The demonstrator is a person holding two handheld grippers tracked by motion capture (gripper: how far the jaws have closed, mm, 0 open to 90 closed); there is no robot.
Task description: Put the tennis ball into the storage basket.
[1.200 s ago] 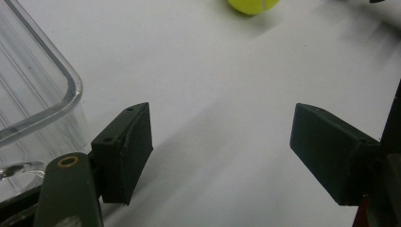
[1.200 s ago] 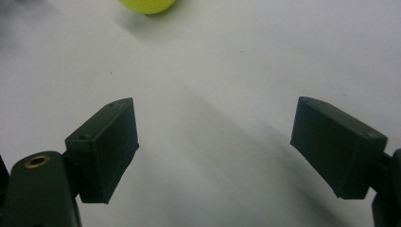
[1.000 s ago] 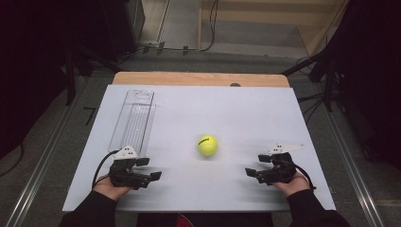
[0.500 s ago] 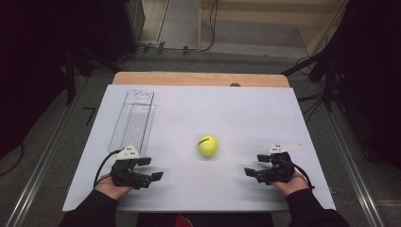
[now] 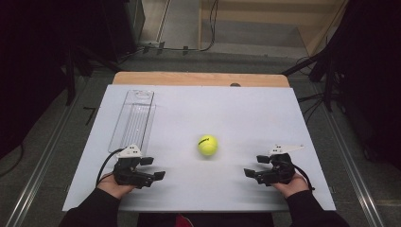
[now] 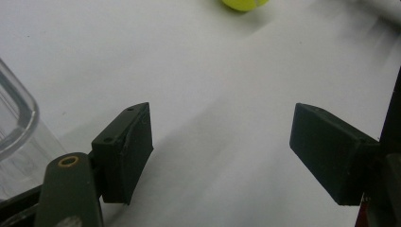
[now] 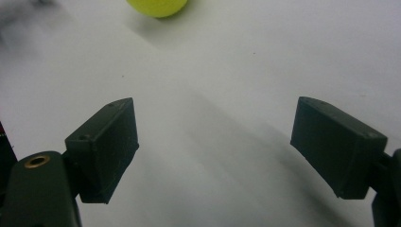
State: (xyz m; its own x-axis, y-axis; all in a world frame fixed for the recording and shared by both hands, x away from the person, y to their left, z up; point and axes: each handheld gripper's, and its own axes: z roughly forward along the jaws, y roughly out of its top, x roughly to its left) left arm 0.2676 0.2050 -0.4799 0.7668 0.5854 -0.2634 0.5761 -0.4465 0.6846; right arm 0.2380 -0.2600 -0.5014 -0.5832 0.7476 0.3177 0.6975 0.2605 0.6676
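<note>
A yellow tennis ball lies on the white table, roughly in the middle between left and right and somewhat toward the near side. It rests alone on the bare surface, apart from both grippers.

The left gripper sits at the near left of the table, held in the person's left hand, with its jaws pointing right toward the centre. In the left gripper view its two black jaws stand wide apart with nothing between them, only bare table; the ball shows at the far top edge of that view.

The right gripper sits at the near right, held in the right hand, with its jaws pointing left toward the centre. In the right gripper view its jaws also stand wide apart and hold nothing, and the ball shows at the top edge beyond them.

A clear plastic tube lies lengthwise on the left part of the table, just beyond the left gripper and well to the left of the ball. Its rounded near end shows at the left edge of the left gripper view, close beside the jaw there.
</note>
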